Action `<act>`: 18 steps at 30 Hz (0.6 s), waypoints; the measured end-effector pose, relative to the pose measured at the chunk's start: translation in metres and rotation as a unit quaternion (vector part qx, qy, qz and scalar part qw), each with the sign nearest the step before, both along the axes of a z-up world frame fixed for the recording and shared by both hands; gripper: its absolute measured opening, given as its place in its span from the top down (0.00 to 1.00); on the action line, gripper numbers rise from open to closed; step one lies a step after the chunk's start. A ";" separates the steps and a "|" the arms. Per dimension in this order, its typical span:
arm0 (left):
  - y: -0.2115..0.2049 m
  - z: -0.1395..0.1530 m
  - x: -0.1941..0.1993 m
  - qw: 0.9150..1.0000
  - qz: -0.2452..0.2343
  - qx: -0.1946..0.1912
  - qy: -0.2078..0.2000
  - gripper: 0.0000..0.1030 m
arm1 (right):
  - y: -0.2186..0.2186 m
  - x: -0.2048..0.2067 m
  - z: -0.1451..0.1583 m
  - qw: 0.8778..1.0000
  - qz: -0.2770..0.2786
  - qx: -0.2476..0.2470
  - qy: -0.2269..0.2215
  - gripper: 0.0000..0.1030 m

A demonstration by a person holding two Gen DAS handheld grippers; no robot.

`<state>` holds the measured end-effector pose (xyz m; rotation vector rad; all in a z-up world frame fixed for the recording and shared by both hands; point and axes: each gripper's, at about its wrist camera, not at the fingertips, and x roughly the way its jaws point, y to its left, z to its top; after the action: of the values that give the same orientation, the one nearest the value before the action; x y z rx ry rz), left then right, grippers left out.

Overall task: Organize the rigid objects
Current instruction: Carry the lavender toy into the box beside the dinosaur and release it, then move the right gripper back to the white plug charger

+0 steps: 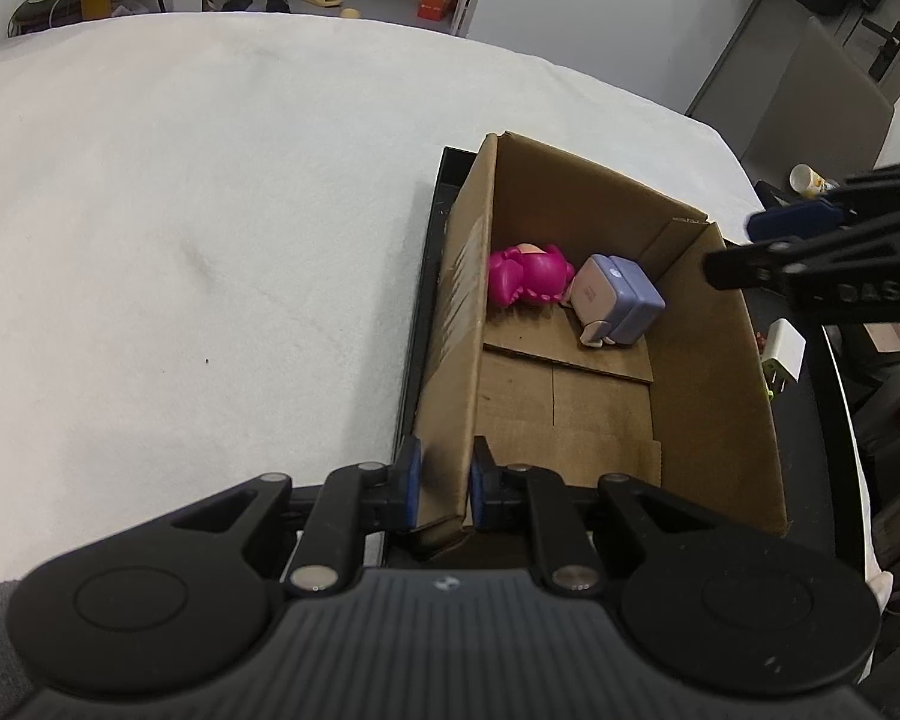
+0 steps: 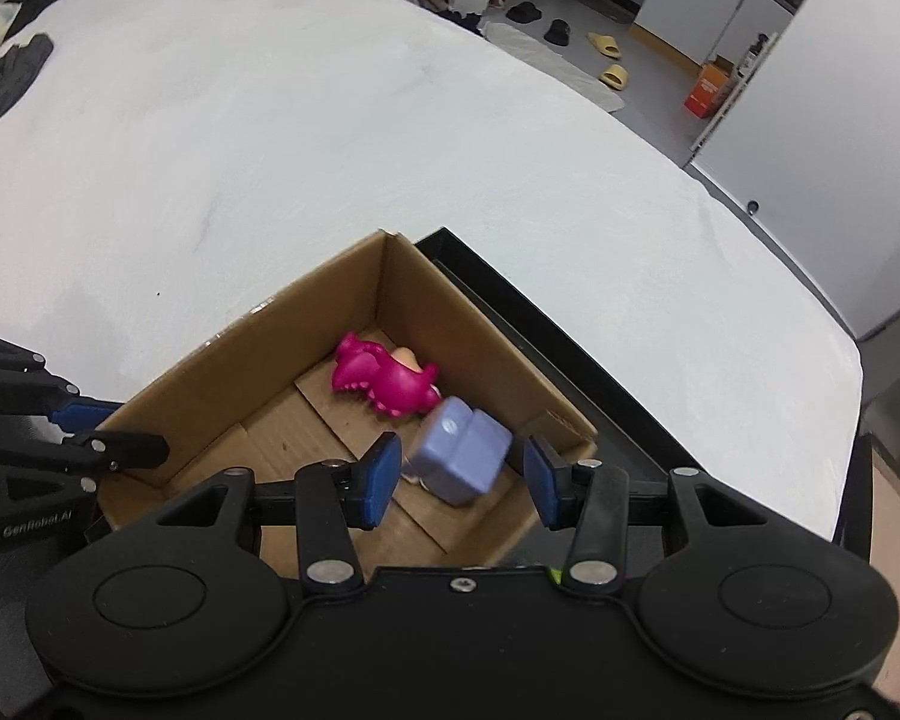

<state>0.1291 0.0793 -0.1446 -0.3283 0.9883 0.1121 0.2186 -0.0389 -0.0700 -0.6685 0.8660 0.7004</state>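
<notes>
Two toys in cardboard box (image 1: 708,360) on black tray (image 1: 417,324), white tabletop (image 1: 180,210) to its left. L gripper (image 1: 441,483) pinching box's left wall, jaws narrow. Pink toy (image 1: 528,273) lying at far end, purple toy (image 1: 618,300) just beside, right. R gripper (image 2: 459,480) above box, jaws wide, holding nothing.

Left tongs (image 1: 441,483) and right tongs (image 2: 462,480): matte black linkage bars with silver pivot screws, blue pads (image 2: 378,480), ribbed grey housing, two round black caps. White "GenRobot.AI" lettering marks the side casing.
</notes>
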 end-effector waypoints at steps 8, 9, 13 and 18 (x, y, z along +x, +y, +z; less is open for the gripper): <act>-0.002 0.000 0.000 1.000 0.000 0.007 0.001 0.86 | -0.031 0.005 0.004 1.000 -0.022 0.008 0.011 0.56; -0.003 0.000 0.000 1.000 0.000 0.008 0.002 0.86 | -0.037 0.006 0.004 1.000 -0.026 0.008 0.012 0.56; -0.003 0.000 0.000 1.000 0.001 0.010 0.002 0.86 | -0.053 0.013 0.000 0.999 -0.043 0.011 0.016 0.56; -0.006 0.001 0.001 1.000 0.001 0.016 0.003 0.86 | -0.070 0.018 -0.003 0.998 -0.062 0.019 0.022 0.55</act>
<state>0.1297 0.0737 -0.1437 -0.2988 0.9908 0.1306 0.2370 -0.1087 -0.0728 -0.5627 0.9246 0.6201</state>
